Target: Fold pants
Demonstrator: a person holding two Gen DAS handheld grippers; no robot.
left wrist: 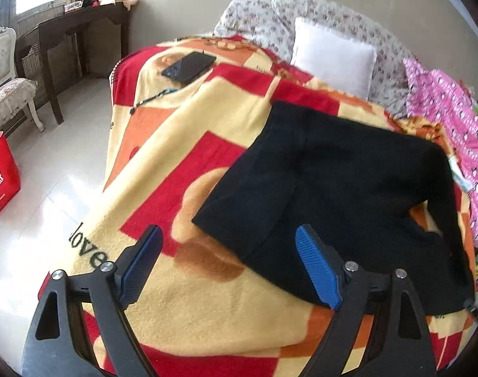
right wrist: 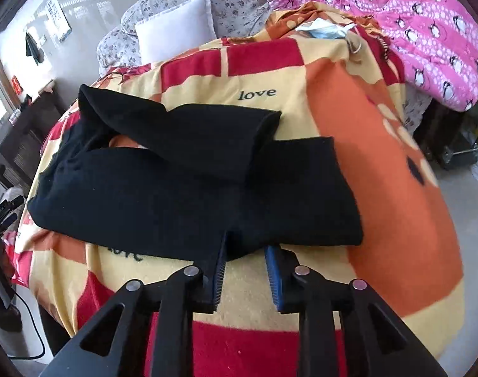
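Nearest, right gripper (right wrist: 247, 278) with blue ribbed pads, jaws narrowly apart at the near hem of black knit pants (right wrist: 182, 185), pinching nothing. Left gripper (left wrist: 229, 264) wide open, empty. Pants partly folded on a red, yellow and orange fleece blanket (right wrist: 380, 169). Farther, white pillow (left wrist: 333, 56).

My left matte black plastic two-finger gripper (left wrist: 228, 262) shows triangular cut-outs, silver round pivot screws, ribbed blue rubber pads (left wrist: 317, 267); my right matte black plastic two-finger gripper (right wrist: 247, 275) looks identical.
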